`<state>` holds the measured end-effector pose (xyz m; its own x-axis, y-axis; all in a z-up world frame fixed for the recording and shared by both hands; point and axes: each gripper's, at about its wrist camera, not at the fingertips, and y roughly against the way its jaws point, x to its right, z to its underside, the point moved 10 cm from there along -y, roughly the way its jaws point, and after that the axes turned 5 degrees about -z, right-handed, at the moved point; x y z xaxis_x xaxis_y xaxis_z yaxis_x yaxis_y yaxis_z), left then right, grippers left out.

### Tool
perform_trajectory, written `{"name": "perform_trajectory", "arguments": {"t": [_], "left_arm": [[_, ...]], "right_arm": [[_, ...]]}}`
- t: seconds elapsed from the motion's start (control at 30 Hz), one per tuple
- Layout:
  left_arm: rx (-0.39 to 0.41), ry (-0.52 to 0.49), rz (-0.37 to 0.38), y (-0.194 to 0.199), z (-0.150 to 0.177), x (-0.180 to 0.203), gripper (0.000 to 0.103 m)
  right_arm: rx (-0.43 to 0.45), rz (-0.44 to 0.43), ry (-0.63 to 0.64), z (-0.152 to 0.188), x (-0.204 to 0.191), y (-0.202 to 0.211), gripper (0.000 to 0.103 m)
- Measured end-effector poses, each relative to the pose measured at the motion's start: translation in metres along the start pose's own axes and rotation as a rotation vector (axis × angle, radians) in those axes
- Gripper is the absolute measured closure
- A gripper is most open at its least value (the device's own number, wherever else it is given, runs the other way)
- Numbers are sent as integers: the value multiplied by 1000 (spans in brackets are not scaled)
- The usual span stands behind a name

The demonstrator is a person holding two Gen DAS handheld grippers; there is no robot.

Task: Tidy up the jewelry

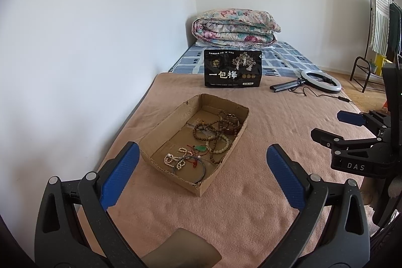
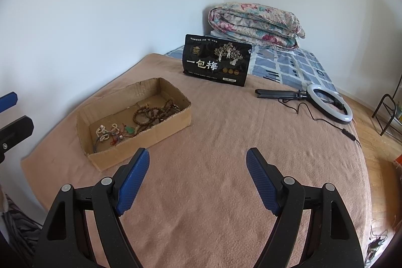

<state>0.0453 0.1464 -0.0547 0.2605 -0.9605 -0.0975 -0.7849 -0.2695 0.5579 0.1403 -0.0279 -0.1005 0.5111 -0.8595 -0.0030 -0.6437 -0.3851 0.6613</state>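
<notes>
A shallow cardboard box (image 1: 160, 132) lies on a pink blanket (image 1: 263, 192); it also shows in the right wrist view (image 2: 170, 127). Inside lie brown bead strands (image 1: 213, 128), a pearl strand (image 1: 173, 158), a green pendant on red cord (image 1: 200, 148) and a metal bangle (image 1: 198, 171). My left gripper (image 1: 203, 152) is open and empty, just short of the box's near end. My right gripper (image 2: 197, 157) is open and empty over bare blanket, right of the box; it shows in the left wrist view (image 1: 329, 127).
A black snack pouch (image 1: 232, 68) stands behind the box. A ring light with tripod and cable (image 2: 329, 102) lies at the right. A folded floral quilt (image 1: 235, 25) sits at the far end. A white wall runs along the left. A clothes rack (image 1: 382, 24) stands far right.
</notes>
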Motion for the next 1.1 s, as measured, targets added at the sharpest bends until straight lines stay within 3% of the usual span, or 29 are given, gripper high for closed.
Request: {"name": "perform_trajectory", "arguments": {"t": [1.1], "left_arm": [[-1, -1, 0, -1, 0, -1, 0]], "right_arm": [[-9, -3, 10, 5, 0, 0, 24]]}}
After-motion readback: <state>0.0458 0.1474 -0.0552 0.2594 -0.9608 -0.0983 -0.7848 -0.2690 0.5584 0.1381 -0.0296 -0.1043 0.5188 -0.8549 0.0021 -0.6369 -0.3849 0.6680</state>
